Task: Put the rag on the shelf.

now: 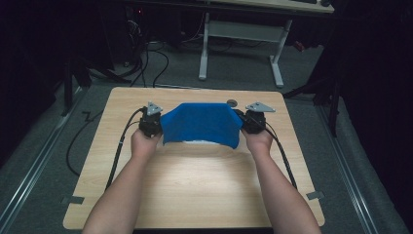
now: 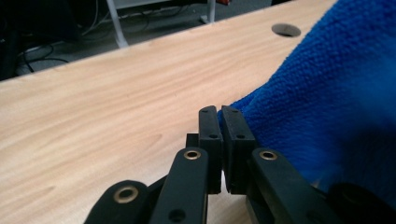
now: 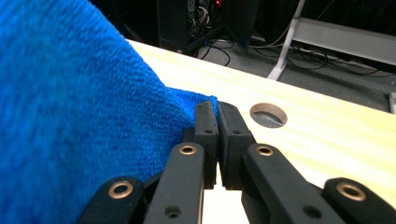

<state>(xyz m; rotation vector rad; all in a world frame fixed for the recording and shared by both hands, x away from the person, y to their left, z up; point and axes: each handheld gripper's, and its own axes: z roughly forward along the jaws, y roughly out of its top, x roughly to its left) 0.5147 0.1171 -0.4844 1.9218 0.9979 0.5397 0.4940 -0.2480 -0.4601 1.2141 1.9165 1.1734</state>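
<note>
Holding blue cloth (image 1: 202, 122) stretched above table (image 1: 195, 185) | left hand-held gripper (image 1: 152, 127): clamped on corner | right hand-held gripper (image 1: 252, 126): same

One blue cloth (image 1: 202, 124), two tongs, left (image 1: 157, 127) and right (image 1: 247, 126), one table (image 1: 195, 190).

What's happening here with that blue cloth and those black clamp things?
A person stands at a wooden table with a two-jaw gripper in each hand. The left gripper and the right gripper are each shut on a corner of a blue cloth, so it hangs stretched between them just above the tabletop. Its lower edge seems to be near or on the wood. A round hole sits in the table beyond the cloth.
</note>
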